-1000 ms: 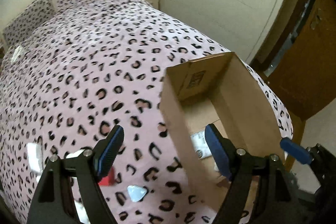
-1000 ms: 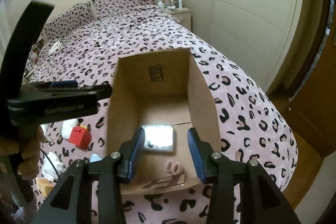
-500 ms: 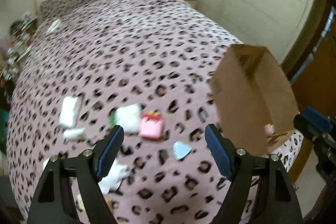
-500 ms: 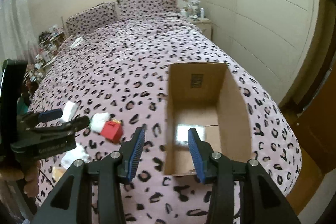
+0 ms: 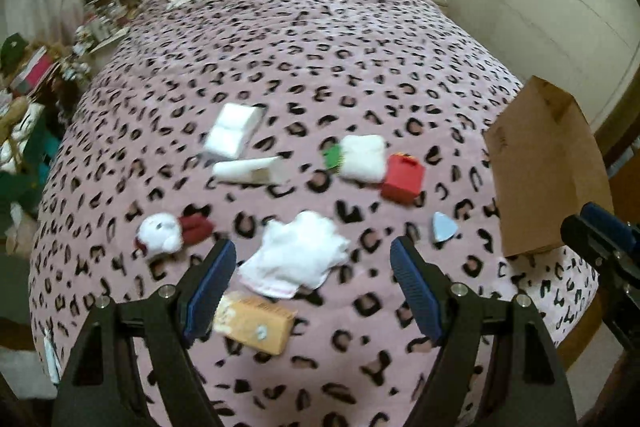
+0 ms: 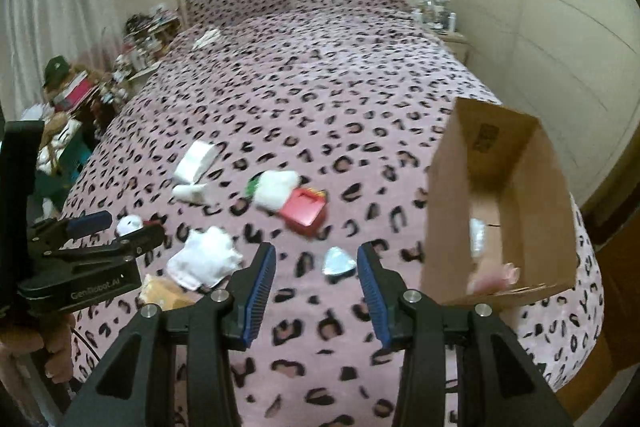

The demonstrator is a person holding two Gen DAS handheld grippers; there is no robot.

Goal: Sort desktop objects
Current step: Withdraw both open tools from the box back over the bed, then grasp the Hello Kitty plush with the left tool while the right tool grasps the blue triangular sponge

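Observation:
Loose objects lie on the leopard-print bed: a crumpled white cloth (image 5: 296, 255), a tan box (image 5: 256, 321), a red box (image 5: 402, 179), a white pack with a green end (image 5: 362, 157), a small pale blue wedge (image 5: 442, 227), a white plush with red (image 5: 160, 233), a white tube (image 5: 250, 169) and a white tissue pack (image 5: 232, 135). An open cardboard box (image 6: 500, 211) stands at the right and holds a few items. My left gripper (image 5: 312, 287) is open and empty above the cloth. My right gripper (image 6: 316, 287) is open and empty, near the blue wedge (image 6: 338, 261).
The bed edge runs along the near side. A cluttered shelf (image 5: 44, 67) stands left of the bed, a nightstand (image 6: 444, 27) at the far right. A wall and wooden door frame are on the right. The left gripper body shows in the right wrist view (image 6: 80, 263).
Both grippers have swung left and pulled back from the cardboard box. The loose objects on the bed have come into view. Both jaws stay open.

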